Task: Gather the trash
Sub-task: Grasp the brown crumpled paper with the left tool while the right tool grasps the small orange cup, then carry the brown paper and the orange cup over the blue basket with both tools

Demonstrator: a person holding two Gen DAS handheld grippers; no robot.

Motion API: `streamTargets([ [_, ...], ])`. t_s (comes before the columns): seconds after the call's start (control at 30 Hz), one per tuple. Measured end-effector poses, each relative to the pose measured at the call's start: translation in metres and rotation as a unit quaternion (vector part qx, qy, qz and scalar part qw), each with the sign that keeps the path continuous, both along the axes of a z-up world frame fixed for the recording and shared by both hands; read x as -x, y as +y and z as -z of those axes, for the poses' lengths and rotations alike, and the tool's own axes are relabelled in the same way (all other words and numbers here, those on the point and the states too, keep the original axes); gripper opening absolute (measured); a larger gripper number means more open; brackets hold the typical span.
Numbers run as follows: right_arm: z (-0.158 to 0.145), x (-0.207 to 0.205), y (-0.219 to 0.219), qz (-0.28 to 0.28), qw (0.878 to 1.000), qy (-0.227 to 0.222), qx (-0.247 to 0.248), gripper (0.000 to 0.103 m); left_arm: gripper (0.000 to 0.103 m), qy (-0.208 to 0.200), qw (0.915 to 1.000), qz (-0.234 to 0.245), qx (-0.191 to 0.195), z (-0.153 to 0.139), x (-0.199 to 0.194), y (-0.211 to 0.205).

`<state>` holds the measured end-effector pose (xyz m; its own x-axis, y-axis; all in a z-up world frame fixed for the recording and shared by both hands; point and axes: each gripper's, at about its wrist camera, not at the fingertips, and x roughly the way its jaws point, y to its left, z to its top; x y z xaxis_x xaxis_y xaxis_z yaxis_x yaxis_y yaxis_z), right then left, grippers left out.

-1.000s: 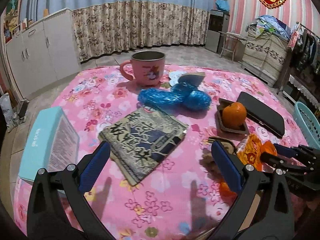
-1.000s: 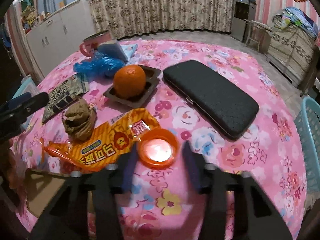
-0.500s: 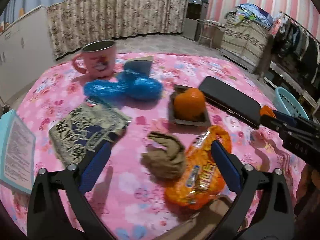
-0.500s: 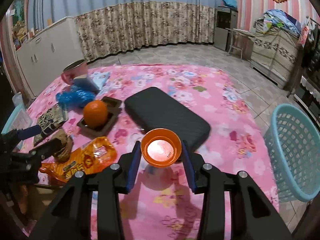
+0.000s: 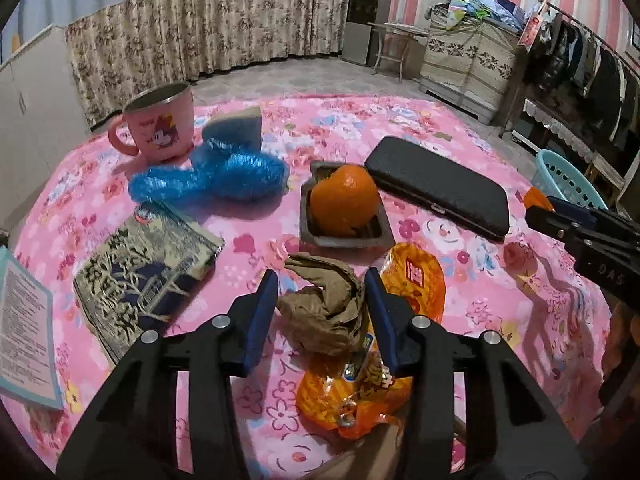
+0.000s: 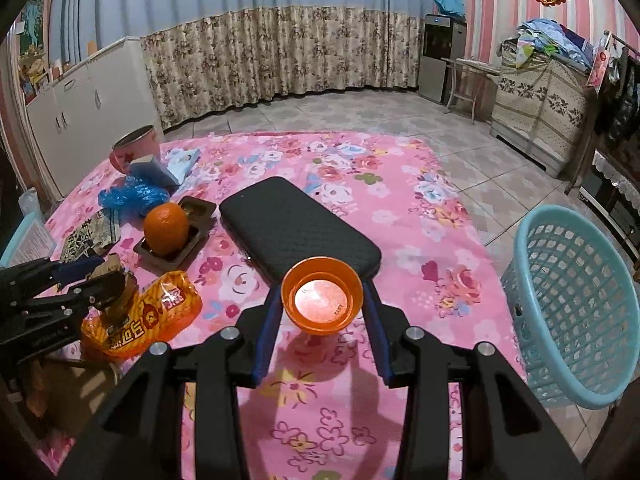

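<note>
My left gripper (image 5: pixel 322 312) is shut on a crumpled brown paper wad (image 5: pixel 324 312), which rests on the pink flowered tablecloth (image 5: pixel 256 248) beside an orange snack wrapper (image 5: pixel 384 364). My right gripper (image 6: pixel 320 300) is shut on a small orange cup (image 6: pixel 322 300) and holds it above the table, left of a light blue basket (image 6: pixel 572 312) on the floor. In the right wrist view the left gripper (image 6: pixel 96 280) shows at the left edge over the orange wrapper (image 6: pixel 144 320). A blue plastic bag (image 5: pixel 212 180) and a dark printed packet (image 5: pixel 144 272) lie further left.
A pink mug (image 5: pixel 160 128), an orange (image 5: pixel 344 200) in a brown tray (image 5: pixel 344 236), a black case (image 5: pixel 440 188) and a teal box (image 5: pixel 24 320) are on the table. Cabinets (image 6: pixel 84 108) and curtains (image 6: pixel 280 56) stand behind.
My left gripper has moved onto the paper wad and its jaws have closed in around it. My right gripper has lifted the orange cup and carried it right, toward the basket.
</note>
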<state>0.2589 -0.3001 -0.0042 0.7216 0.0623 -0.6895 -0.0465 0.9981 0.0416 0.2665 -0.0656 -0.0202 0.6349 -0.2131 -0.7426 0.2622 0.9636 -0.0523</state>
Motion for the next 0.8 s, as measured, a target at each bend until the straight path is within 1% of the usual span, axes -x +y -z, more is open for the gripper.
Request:
streamTargets([
  [0.07, -0.005, 0.002, -0.007, 0.002, 1.000, -0.007, -0.004, 0.040, 0.044, -0.012, 0.9999, -0.004, -0.009, -0.008, -0.001, -0.001],
  [0.17, -0.013, 0.003, -0.025, 0.010, 1.000, -0.014, -0.016, 0.040, 0.044, -0.037, 0.9991, -0.008, -0.018, -0.028, -0.004, -0.007],
  [0.33, -0.023, 0.007, -0.064, 0.043, 0.999, -0.026, -0.018, 0.040, 0.044, -0.063, 0.9978, -0.011, -0.015, -0.055, -0.012, -0.033],
  [0.43, -0.032, 0.012, -0.094, 0.072, 0.997, -0.038, -0.008, 0.040, 0.044, -0.084, 0.9963, -0.004, -0.012, -0.068, -0.016, -0.064],
  [0.5, -0.037, 0.016, -0.119, 0.094, 0.995, -0.043, -0.006, 0.040, 0.044, -0.093, 0.9957, 0.009, 0.002, -0.075, -0.019, -0.090],
  [0.63, -0.044, 0.020, -0.166, 0.129, 0.990, -0.045, -0.022, 0.040, 0.044, -0.100, 0.9942, 0.036, 0.020, -0.079, -0.021, -0.136],
  [0.8, -0.046, 0.029, -0.215, 0.181, 0.982, -0.052, -0.004, 0.040, 0.044, -0.101, 0.9913, 0.075, 0.040, -0.080, -0.022, -0.203],
])
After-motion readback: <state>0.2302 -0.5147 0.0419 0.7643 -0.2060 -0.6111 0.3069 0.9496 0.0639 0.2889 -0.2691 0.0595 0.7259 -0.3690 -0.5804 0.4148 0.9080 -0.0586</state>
